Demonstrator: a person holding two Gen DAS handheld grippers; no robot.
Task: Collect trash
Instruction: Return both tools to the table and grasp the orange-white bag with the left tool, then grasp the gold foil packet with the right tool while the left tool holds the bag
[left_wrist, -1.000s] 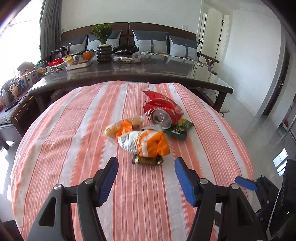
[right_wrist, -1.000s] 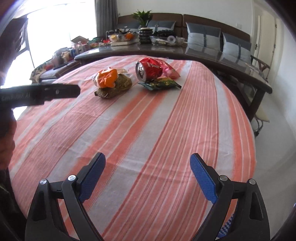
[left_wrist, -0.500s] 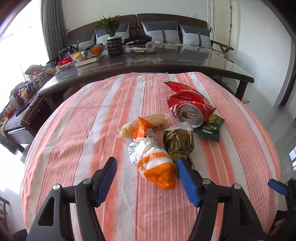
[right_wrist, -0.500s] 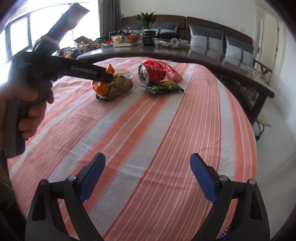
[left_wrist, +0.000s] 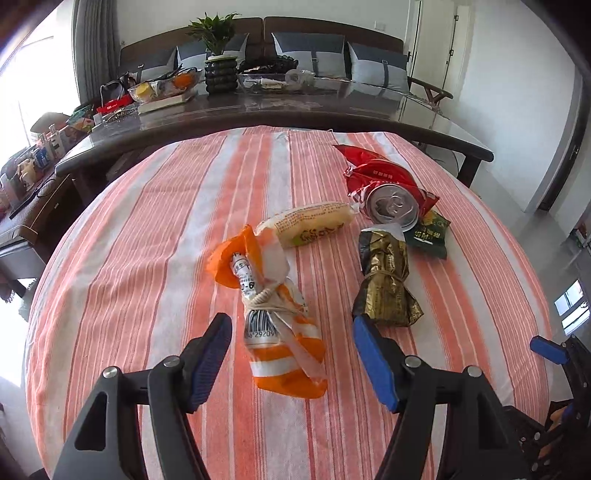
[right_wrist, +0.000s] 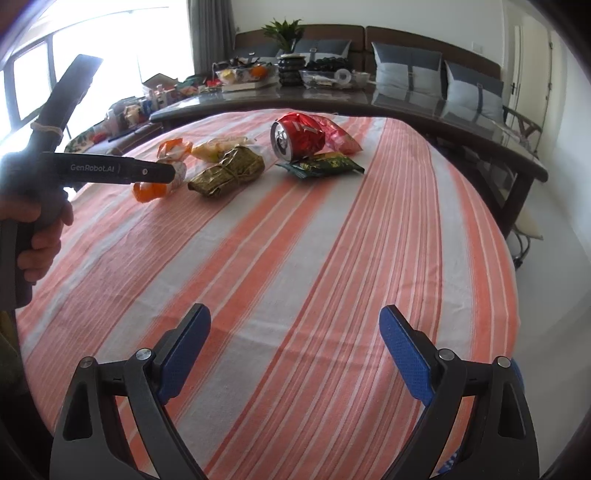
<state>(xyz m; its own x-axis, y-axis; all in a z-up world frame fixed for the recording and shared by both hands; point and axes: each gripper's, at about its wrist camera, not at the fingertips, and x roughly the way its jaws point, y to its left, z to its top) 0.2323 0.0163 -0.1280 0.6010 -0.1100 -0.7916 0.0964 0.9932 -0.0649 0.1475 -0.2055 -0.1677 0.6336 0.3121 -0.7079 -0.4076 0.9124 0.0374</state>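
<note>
Hovering over the striped bench (left_wrist: 155, 236), the left claw (left_wrist: 291, 363) is standing released, its blue pads either side of the orange-and-white wrapper (left_wrist: 275, 317) without touching it. The right claw (right_wrist: 295, 354) is gaping over bare cloth. The red can (right_wrist: 295, 137) is partly hiding a red packet (right_wrist: 340, 134); the wrappers' print is too small to read.
</note>
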